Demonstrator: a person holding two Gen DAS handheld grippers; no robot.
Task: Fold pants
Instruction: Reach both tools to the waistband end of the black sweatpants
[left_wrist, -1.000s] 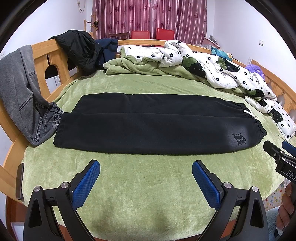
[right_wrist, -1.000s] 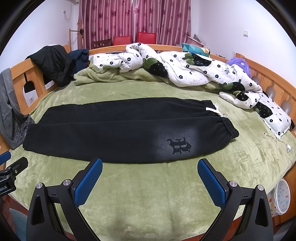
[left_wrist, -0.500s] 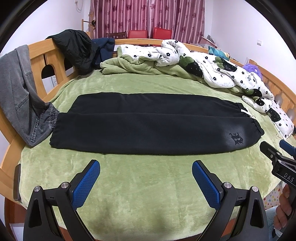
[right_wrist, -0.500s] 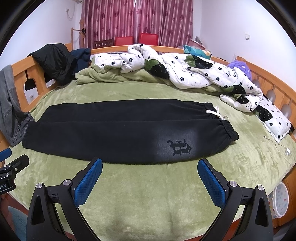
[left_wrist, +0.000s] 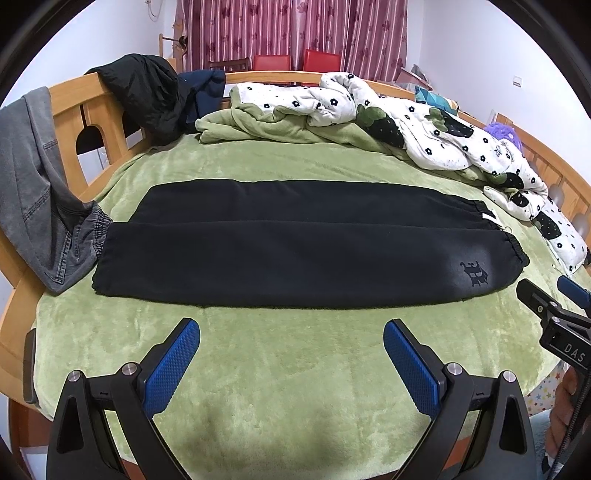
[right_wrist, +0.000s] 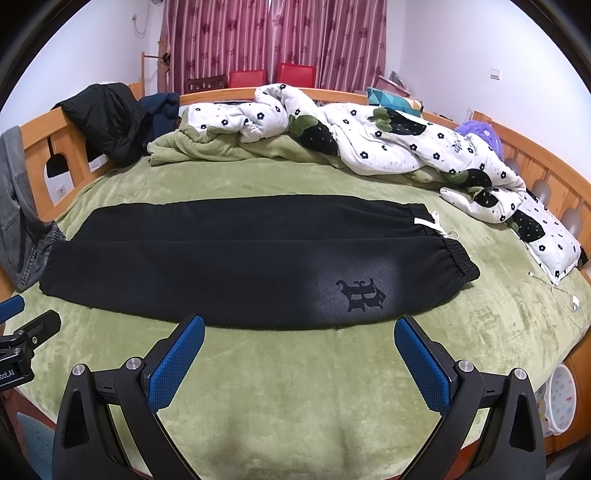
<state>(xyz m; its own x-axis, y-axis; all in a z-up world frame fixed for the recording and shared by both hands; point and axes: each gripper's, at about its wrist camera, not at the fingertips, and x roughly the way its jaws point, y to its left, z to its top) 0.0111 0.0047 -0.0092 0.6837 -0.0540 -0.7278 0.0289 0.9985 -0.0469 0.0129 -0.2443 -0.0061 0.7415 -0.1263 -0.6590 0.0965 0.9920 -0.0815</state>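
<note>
A: Far left, over the rail (left_wrist: 66, 96): one grey garment (left_wrist: 33, 192), hanging, its elastic end touching the leg ends of the pants (left_wrist: 295, 254).

B: One pair of pants, black, flat across the green blanket (left_wrist: 295, 373). Two legs lying side by side, near one slightly overlapping the far one. Leg ends left, waistband right.

A: Moving right along the rail: one black jacket (left_wrist: 147, 92), one navy garment (left_wrist: 205, 86) beside it. Behind those, two red chairs (left_wrist: 295, 61) against the maroon curtain (left_wrist: 295, 33).

B: Centre back: one rumpled green blanket edge, one white flowered quilt (right_wrist: 369, 140) running to the right rail. One purple fuzzy item (right_wrist: 478, 131) beyond it.

A: On the pants, one dark logo (right_wrist: 360, 295) near the waistband, one white drawstring (right_wrist: 441, 230) trailing off the waist.

B: Right of the waistband: one white cable (right_wrist: 561, 295) on the blanket. Below the bed edge, one white patterned bin (right_wrist: 561, 398).

A: Now the tools. Left gripper (left_wrist: 291, 354): both blue pads spread wide, nothing between them, hovering over bare blanket just short of the near edge of the pants.

B: Right gripper (right_wrist: 299, 350): same story, spread wide, empty, left pad tip right at the near hem, below the logo.

A: Each tool peeking into the other's view at the edge. One hand (left_wrist: 565, 402) partly visible low right in the left view.
</note>
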